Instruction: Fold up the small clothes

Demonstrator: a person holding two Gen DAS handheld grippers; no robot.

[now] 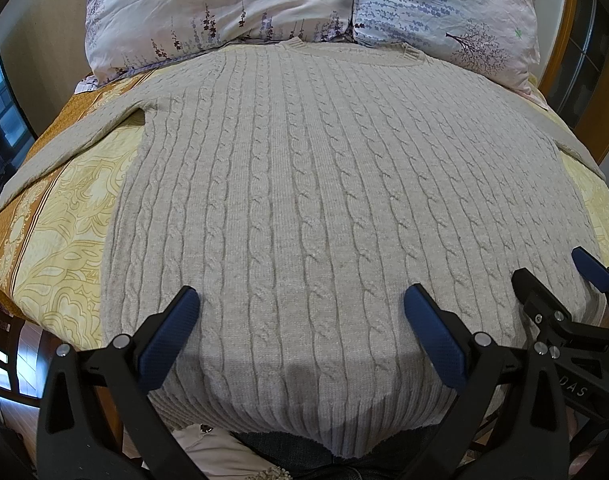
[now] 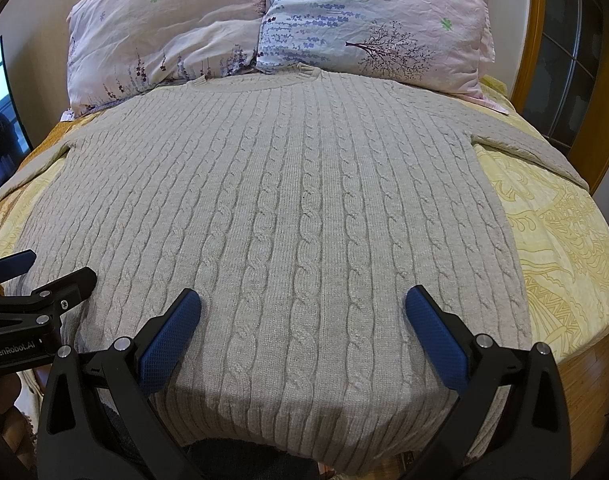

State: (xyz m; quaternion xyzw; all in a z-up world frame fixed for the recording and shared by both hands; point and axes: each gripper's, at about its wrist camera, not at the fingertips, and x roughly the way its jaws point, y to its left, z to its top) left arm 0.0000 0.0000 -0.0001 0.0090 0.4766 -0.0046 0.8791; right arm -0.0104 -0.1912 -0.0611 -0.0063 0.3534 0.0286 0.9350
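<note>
A beige cable-knit sweater [image 1: 304, 184] [image 2: 272, 208] lies flat on the bed, neck toward the pillows, hem at the near edge, both sleeves spread out to the sides. My left gripper [image 1: 302, 304] hovers open over the lower part of the sweater, blue pads wide apart, nothing between them. My right gripper [image 2: 303, 306] is likewise open above the hem area. Each gripper shows in the other's view: the right gripper [image 1: 560, 280] at the sweater's lower right, the left gripper [image 2: 44, 276] at its lower left.
Two floral pillows [image 1: 224, 12] [image 2: 368, 20] lean at the head of the bed. A yellow patterned bedspread [image 1: 64, 232] [image 2: 564, 248] shows on both sides of the sweater. A wooden headboard frame [image 2: 532, 40] rises at the right; a window [image 1: 0, 92] is at the left.
</note>
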